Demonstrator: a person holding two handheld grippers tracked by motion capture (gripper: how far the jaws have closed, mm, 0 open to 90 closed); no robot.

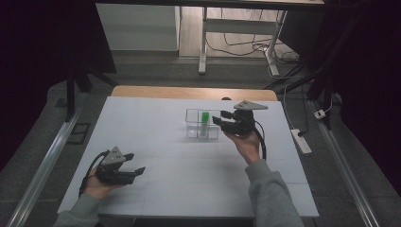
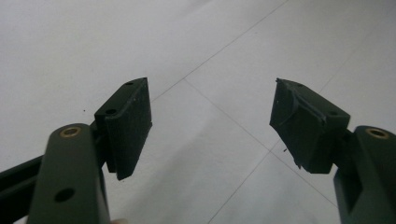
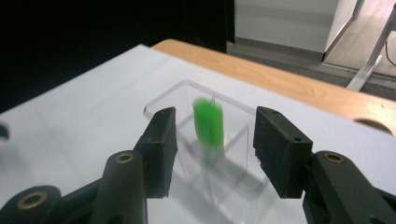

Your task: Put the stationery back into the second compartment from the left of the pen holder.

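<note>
Item: right tongs (image 3: 212, 140), jaws apart, empty. Ahead: green block (image 3: 208, 125), apparently upright in clear tray (image 3: 161, 100). We centre before closing. Left tongs (image 2: 210, 126) open, idle.

The person wears a soft grey top with long sleeves (image 1: 270, 191) that reach down to both wrists. The left gripper (image 1: 135, 171) and the right gripper (image 1: 218, 121) are both black, each with a grey three-cornered plate (image 1: 115, 156) on top and a black cable (image 1: 261, 140) hanging from the back. Up close, each jaw is a chunky black block with tiny screw holes, and a shiny gold ring (image 2: 70, 131) sits just behind it on the arm.
</note>
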